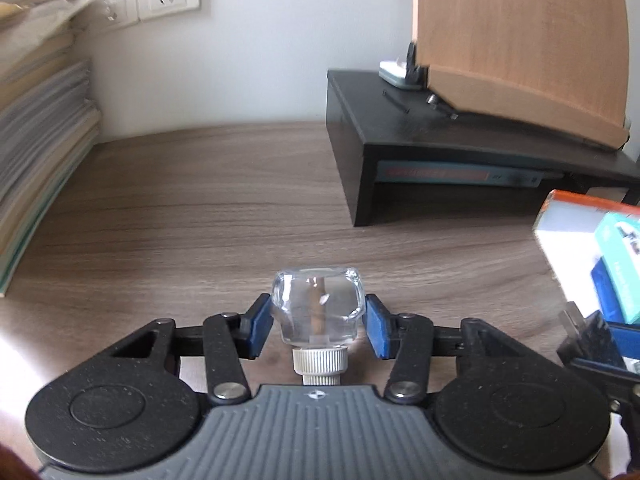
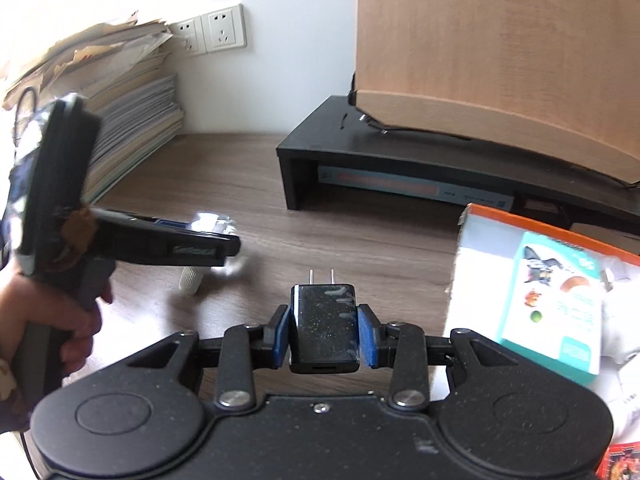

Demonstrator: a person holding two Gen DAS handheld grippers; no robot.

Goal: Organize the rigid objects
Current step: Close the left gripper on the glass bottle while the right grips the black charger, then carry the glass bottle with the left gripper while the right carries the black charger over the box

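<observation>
Left gripper (image 1: 318, 322) clamped on small glass bottle (image 1: 317, 306), cap toward camera. Right gripper (image 2: 324, 334) clamped on black charger (image 2: 323, 326), prongs at 12 o'clock. Both things off the desk (image 1: 200, 208), neither placed yet. Black riser (image 2: 400, 152) at 1 o'clock, far.

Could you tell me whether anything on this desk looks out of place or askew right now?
The stack of papers and booklets against the wall is untidy: its top sheets are crumpled and jut out unevenly. Also, the tall light wooden board on the black desk riser leans, its base lifted on one side.
</observation>
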